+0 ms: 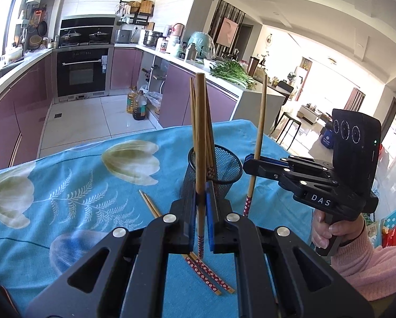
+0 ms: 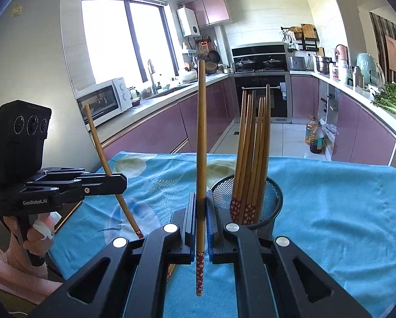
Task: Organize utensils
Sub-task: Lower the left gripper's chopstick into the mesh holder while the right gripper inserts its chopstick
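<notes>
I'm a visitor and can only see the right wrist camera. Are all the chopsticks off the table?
Observer: No. The left wrist camera shows two loose chopsticks lying side by side on the blue cloth.
Operator: And the stick right in front of me, is it inside the cup?
Observer: No. Seen from the side, the right gripper holds that chopstick upright beside the mesh cup, with its patterned end outside the rim.
Operator: Is there anything past the table?
Observer: A dark stool stands beyond the table's far corner.
</notes>
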`<state>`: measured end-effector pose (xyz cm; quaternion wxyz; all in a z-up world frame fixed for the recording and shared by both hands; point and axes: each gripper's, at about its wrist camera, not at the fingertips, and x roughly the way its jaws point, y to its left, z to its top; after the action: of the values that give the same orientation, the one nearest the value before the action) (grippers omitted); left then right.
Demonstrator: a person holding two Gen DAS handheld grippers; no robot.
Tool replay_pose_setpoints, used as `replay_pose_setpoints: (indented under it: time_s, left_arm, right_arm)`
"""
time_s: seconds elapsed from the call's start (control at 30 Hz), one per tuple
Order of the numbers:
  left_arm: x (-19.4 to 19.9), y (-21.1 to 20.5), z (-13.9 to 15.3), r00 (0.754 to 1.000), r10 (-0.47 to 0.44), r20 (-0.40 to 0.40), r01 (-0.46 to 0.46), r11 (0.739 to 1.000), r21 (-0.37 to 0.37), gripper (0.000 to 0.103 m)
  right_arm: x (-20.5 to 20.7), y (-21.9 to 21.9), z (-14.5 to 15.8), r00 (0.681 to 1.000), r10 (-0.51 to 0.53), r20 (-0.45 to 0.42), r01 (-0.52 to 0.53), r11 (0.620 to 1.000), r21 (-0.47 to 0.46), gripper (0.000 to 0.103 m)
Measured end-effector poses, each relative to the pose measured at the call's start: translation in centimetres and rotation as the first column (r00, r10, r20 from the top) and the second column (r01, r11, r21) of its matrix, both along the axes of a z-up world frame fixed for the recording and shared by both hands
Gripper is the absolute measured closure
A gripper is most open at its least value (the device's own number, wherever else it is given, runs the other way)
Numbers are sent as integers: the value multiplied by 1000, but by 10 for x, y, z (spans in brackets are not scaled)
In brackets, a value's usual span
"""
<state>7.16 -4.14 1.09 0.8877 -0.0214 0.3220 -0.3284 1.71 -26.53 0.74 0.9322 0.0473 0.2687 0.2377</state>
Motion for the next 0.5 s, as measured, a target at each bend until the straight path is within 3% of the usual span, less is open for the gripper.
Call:
replay_pose_setpoints:
  time_s: [0.5]
  left_arm:
    - [9,-17,30,998,-31,62,33,999,-42,96]
  right_arm:
    - [7,-14,22,997,-26,73,26,1000,2,97]
